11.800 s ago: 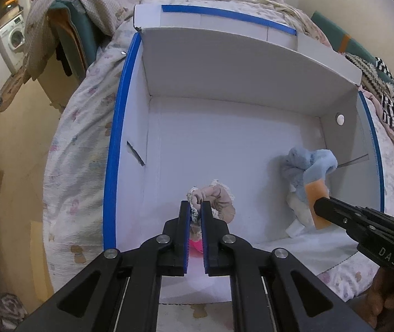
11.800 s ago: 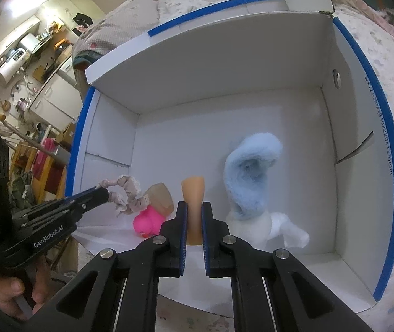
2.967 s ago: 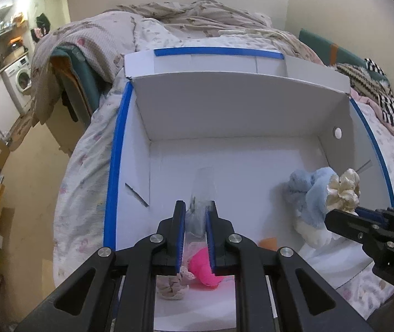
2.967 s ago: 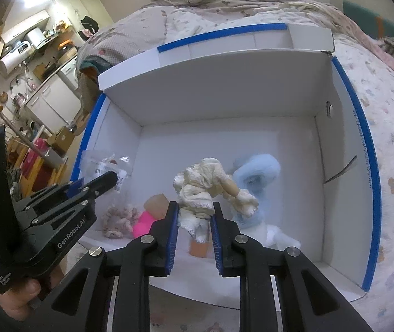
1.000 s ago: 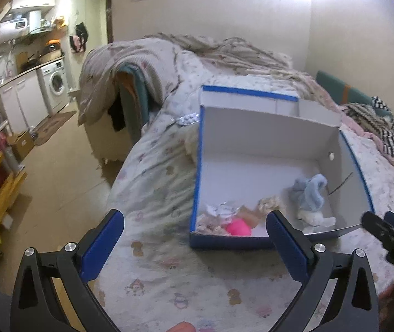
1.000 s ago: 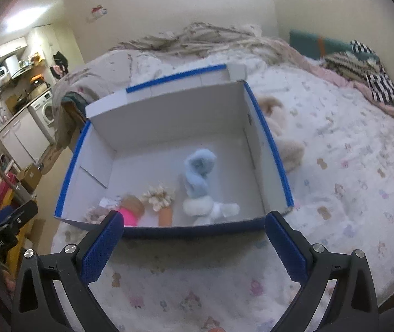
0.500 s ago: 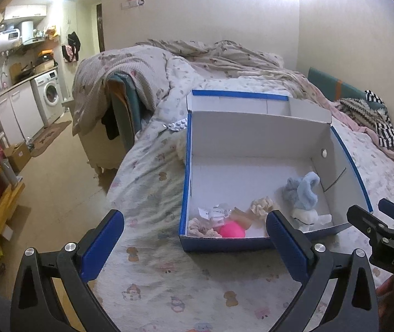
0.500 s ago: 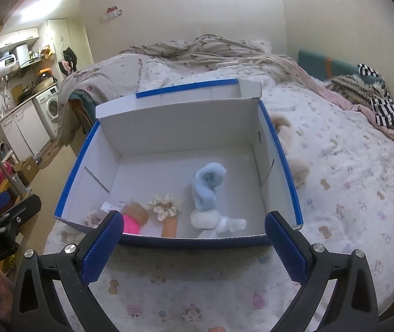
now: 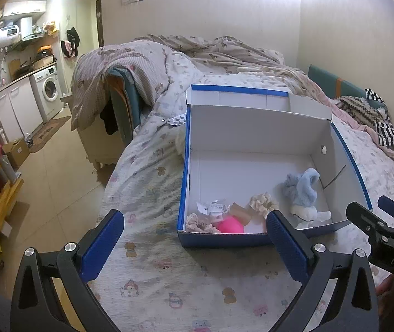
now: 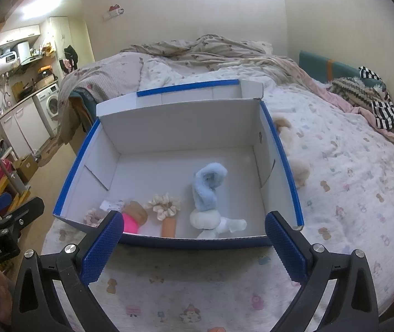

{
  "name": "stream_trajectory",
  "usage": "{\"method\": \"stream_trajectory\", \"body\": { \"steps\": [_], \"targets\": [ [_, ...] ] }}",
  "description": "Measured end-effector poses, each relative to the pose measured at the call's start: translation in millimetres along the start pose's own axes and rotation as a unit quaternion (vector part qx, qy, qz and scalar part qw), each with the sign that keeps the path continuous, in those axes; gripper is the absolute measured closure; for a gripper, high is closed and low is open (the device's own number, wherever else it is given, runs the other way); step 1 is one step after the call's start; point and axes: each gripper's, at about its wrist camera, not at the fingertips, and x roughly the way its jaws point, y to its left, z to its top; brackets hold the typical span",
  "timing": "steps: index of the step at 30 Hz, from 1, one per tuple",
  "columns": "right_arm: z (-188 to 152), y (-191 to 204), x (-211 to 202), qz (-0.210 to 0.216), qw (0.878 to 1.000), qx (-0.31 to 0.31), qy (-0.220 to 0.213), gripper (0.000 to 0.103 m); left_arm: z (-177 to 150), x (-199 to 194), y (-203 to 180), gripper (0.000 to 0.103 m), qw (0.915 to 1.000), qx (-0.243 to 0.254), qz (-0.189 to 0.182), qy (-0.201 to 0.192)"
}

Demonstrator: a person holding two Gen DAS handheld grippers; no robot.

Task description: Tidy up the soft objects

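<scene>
Bedroom, box [image 10: 281,149] sat on bed [image 10: 349,193]; soft bits lay along box's near wall. Both grippers, left gripper [image 9: 195,236] & right gripper [image 10: 192,239], hung wide apart, empty, just short of box. I'd judge sorting done; best to stay clear, w/o bumping box.

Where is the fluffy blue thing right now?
The fluffy blue thing is inside the blue and white box, towards its right side in the right wrist view, just behind a white sock and right of the cream scrunchie.
</scene>
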Motion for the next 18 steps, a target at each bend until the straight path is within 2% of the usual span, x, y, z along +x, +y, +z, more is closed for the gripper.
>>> {"method": "stream_trajectory", "body": {
  "steps": [18],
  "targets": [
    [2.2, -3.0, -0.4, 0.0, 1.0, 0.004, -0.002, 0.0, 0.1, 0.5, 0.0, 0.0, 1.0, 0.0, 0.0, 0.0]
  ]
}}
